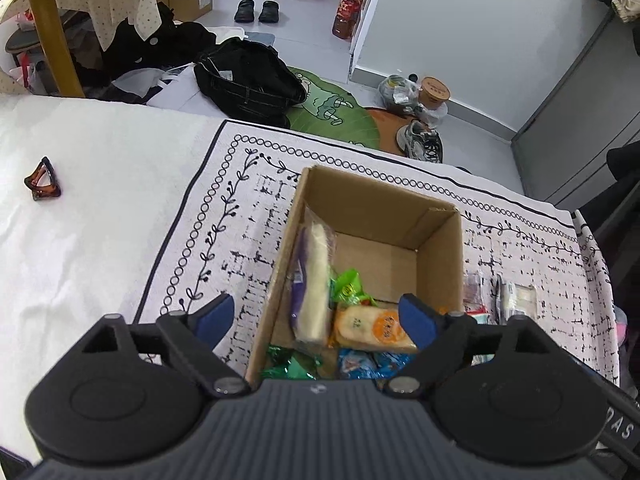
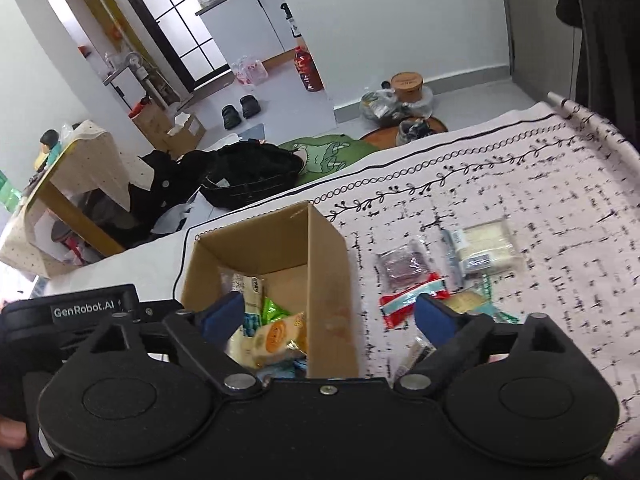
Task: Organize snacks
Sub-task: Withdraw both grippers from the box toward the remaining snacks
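Left wrist view: my left gripper [image 1: 316, 316] hangs wide over the snack-filled box [image 1: 376, 216]. My right gripper [image 2: 330, 316] gapes wide; loose packets [image 2: 408, 284] lie beside the box on the cloth [image 2: 540, 184].

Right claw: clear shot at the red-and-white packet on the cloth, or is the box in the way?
Probably yes. The right claw is open and empty, and the red-and-white packet lies flat on the cloth just beside the cardboard box, uncovered. The box wall stands close on its left, so approach from above.
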A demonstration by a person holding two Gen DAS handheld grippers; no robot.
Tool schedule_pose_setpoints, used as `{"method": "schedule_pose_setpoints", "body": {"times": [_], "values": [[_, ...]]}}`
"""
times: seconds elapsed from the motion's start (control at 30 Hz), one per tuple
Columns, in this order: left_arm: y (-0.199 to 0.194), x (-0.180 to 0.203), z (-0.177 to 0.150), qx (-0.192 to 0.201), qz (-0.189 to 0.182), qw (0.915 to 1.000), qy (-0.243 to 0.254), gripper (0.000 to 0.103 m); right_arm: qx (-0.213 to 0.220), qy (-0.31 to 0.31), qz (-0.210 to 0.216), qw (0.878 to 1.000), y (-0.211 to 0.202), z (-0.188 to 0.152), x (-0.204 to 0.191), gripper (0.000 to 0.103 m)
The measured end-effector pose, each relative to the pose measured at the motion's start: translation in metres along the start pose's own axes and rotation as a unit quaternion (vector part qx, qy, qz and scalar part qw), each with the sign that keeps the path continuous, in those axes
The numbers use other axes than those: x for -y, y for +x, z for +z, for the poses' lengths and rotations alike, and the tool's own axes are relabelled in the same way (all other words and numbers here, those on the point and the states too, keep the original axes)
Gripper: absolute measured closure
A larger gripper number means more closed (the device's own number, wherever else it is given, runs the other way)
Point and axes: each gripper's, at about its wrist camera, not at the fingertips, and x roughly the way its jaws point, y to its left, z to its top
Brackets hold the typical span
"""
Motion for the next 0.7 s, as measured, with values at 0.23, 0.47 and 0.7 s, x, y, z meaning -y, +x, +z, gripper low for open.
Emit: {"method": "schedule_pose_setpoints", "body": {"times": [0.23, 0.47, 0.7], "values": [[-0.009, 0.015, -0.012, 0.017, -0.012, 0.9997, 0.009, 0.000, 0.020, -0.008, -0.005, 1.000, -0.017, -0.005, 0.008, 0.000], [-0.017, 0.027, -0.025, 0.031, -0.024, 0.9991, 0.014, 0.000, 0.041, -0.003, -0.012, 0.999, -0.030, -0.013, 0.025, 0.000], [-0.021, 0.036, -0.037, 0.034, -0.020, 0.9991, 0.012, 0.000, 0.048, -0.002, -0.015, 0.999, -0.042, -0.017, 0.038, 0.000]]}}
